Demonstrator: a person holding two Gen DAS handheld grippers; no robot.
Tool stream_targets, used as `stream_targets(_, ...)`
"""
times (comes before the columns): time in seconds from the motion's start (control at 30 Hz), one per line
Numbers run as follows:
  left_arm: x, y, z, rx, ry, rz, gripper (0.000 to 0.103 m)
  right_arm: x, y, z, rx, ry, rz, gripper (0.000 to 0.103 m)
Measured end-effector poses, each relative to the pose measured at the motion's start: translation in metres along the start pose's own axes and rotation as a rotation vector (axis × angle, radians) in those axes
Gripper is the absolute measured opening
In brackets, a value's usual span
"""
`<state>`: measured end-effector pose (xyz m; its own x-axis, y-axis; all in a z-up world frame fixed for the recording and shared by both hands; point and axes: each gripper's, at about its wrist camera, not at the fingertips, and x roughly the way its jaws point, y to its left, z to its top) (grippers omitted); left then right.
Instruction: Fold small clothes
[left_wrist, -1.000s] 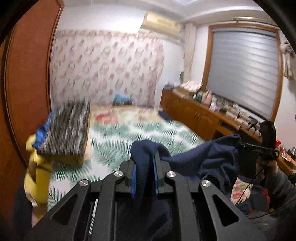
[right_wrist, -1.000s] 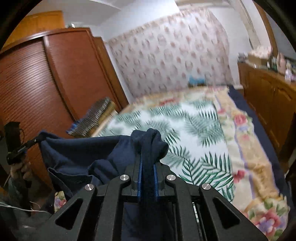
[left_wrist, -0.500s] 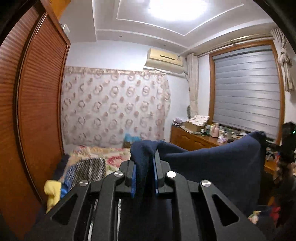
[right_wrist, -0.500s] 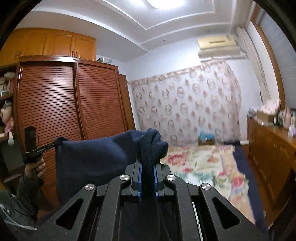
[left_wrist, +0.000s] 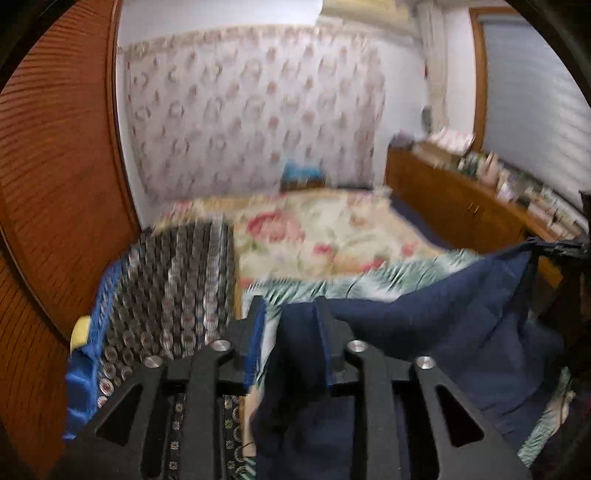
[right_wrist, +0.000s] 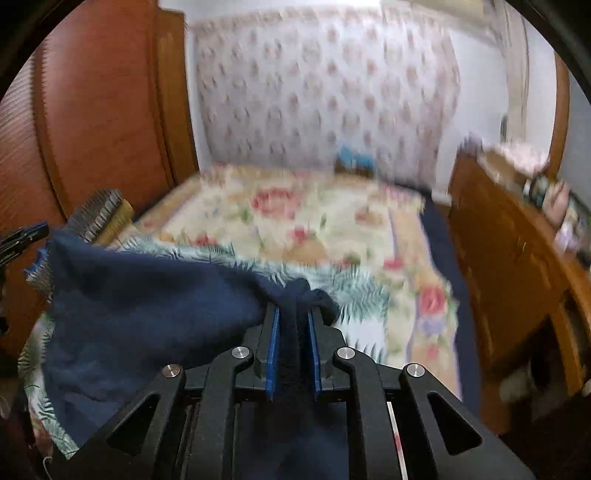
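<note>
Bedroom, mid-fold: a person is working a navy garment over the bed w/ two handheld grippers. The right gripper is pinching one bunched corner of the cloth between its blue pads, jaws drawn together on the fabric. The left gripper is looking parted: its left pad is standing clear, w/ bedspread showing in the gap, while the cloth is draping against the right pad only. Whether any pinch remains there, I cannot tell; motion blur is smearing both views.

The garment is hanging spread between the two tools, sagging toward the fern-print sheet near the foot of the bed. Holding it by two corners is prob. meant to stretch it flat so it can be laid down w/o wrinkles before creasing. A folded stack of patterned textiles is sitting at the bed's left edge by the wardrobe, likely kept aside so the middle of the bed is serving as work surface. Judged stage: early, spreading-out, no fold made yet.
</note>
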<state>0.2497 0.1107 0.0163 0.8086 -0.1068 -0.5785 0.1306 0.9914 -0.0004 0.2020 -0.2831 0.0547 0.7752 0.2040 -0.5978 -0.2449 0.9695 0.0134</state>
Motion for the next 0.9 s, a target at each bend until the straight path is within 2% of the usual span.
stream_targets(0.03,0.004,0.0,-0.008,0.005,0.007,-0.003,0.049,0.008,0.001,-0.007,0.002,0.008,-0.002,0.013)
stream_targets(0.13,0.009,0.002,-0.033,0.003,0.049,-0.034,0.059,0.018,0.002,-0.022,0.005,0.028,0.01,0.022)
stream_targets(0.17,0.008,0.001,-0.04,0.005,0.065,-0.042,0.062,0.018,0.001,-0.028,0.015,0.04,0.012,0.029)
stream_targets(0.23,0.003,-0.004,-0.055,0.02,0.09,-0.049,0.063,0.023,-0.016,-0.017,0.033,0.043,0.01,0.034)
stream_targets(0.37,-0.02,-0.012,-0.086,0.006,0.102,-0.053,0.063,0.006,-0.03,-0.018,0.06,0.041,0.005,0.035)
stream_targets(0.5,-0.045,-0.014,-0.116,-0.018,0.12,-0.068,0.063,-0.007,-0.029,-0.041,0.042,0.056,-0.008,0.035)
stream_targets(0.77,-0.063,-0.009,-0.161,-0.06,0.18,-0.078,0.063,-0.017,-0.044,-0.103,0.063,0.174,-0.053,0.035)
stream_targets(0.9,-0.064,-0.013,-0.181,-0.055,0.218,-0.082,0.051,-0.02,-0.047,-0.119,0.116,0.184,-0.015,0.035)
